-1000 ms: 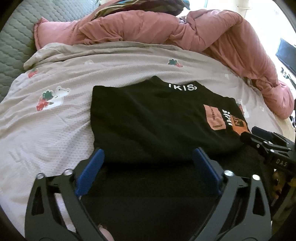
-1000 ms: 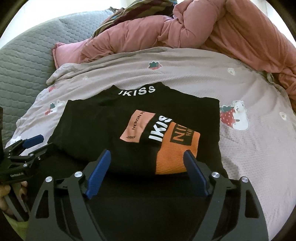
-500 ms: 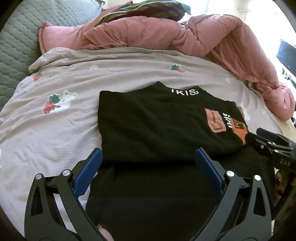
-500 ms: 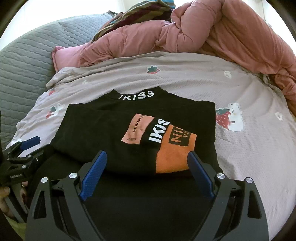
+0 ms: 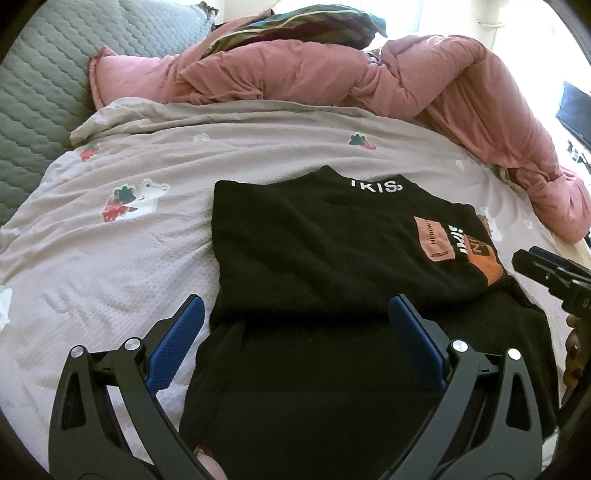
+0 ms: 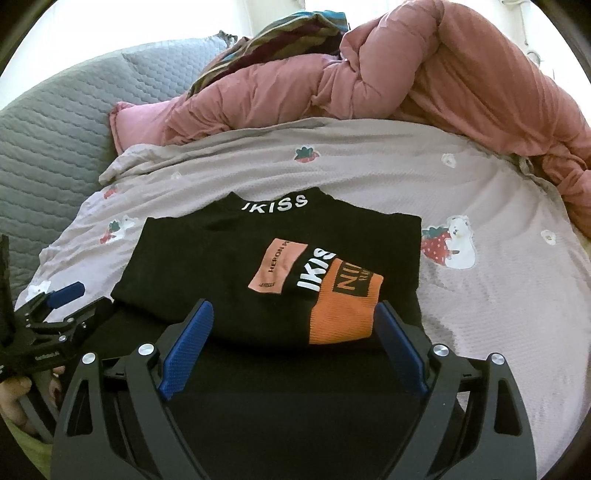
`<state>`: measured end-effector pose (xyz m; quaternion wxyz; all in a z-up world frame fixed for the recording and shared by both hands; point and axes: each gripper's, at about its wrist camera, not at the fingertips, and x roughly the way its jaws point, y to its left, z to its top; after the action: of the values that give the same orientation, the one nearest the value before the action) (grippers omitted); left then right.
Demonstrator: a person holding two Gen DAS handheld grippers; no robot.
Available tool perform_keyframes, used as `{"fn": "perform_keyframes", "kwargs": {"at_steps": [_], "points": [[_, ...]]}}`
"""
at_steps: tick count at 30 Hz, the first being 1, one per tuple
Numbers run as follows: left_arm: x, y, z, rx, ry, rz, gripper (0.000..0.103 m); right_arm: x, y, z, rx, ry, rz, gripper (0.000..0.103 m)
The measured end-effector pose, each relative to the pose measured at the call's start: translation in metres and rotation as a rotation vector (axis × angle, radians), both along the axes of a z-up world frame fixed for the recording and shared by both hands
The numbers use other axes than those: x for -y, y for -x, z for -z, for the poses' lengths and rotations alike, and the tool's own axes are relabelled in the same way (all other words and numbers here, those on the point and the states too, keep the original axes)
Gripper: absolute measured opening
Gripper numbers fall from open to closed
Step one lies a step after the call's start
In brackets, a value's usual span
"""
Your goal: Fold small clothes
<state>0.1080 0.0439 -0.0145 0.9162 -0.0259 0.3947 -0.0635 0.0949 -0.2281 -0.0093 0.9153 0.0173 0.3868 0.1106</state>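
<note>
Now, the black top (image 6: 229, 266) lies on the sheet (image 6: 498, 295) in the middle of the bed, its upper part already doubled forward over the lower, orange patch (image 6: 343, 306) uppermost. Both grippers hover at the near edge, holding nothing. The right gripper (image 6: 291, 343) has just been opening; its blue pads stand wide apart with only the folded edge lying between them, not pinched. The left gripper (image 5: 295, 339) is spread just as wide, one pad over bare sheet, the other over black cloth.

The step in hand looks like the release after a fold, with one more fold likely to come. To do that well: lift clear without snagging the loose layer, then take the unfolded near portion at both corners together, each pad biting through a single layer, and carry it over evenly so the edges meet and the printed collar stays square. An uneven pull would skew the stack.

The count: one top, two grippers, one patterned sheet, one pink duvet (image 6: 424, 74) heaped behind, one grey quilted cover (image 5: 37, 85) at the far left, one striped bundle (image 5: 295, 29) on top of the duvet.
</note>
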Motion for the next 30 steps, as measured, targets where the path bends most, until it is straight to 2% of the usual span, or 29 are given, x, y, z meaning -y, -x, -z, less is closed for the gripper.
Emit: {"fn": "perform_keyframes", "kwargs": {"at_steps": [14, 30], "points": [[-0.009, 0.021, -0.009, 0.024, 0.023, -0.032, 0.093, 0.014, 0.016, -0.014, 0.027, -0.018, 0.012, 0.088], [-0.023, 0.047, -0.013, 0.004, 0.048, -0.062, 0.093, 0.021, 0.039, -0.024, 0.030, -0.027, -0.002, 0.088]]}}
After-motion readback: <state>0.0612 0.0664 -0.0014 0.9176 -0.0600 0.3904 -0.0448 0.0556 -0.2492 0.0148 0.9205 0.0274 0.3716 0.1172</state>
